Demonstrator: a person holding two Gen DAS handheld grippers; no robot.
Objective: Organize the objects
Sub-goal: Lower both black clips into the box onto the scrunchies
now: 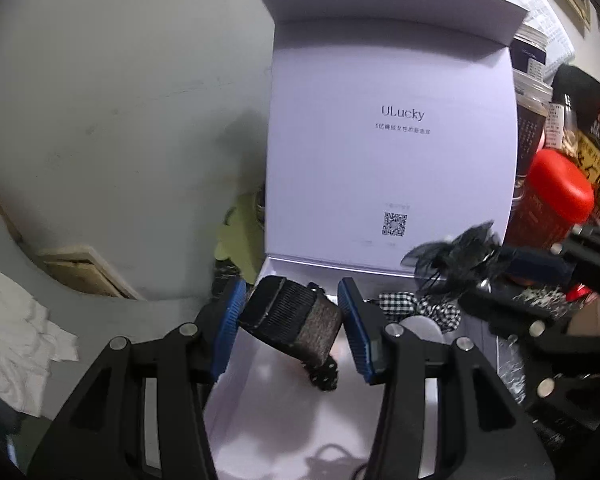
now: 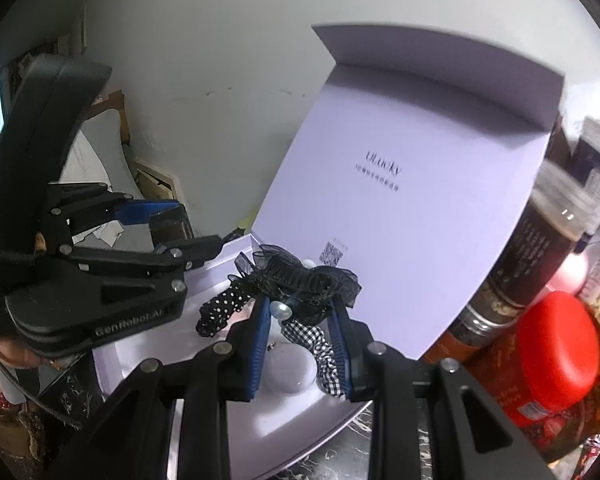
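Left tongs [image 1: 292,320] gripping black clip [image 1: 292,322], open box [image 1: 380,152]

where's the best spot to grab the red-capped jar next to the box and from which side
Probably the red cap: it's the widest clear part of the jar, which tilts toward the open box. Come from above and the front, since other jars crowd behind it. Both grippers are full now, the left gripper and the right gripper.
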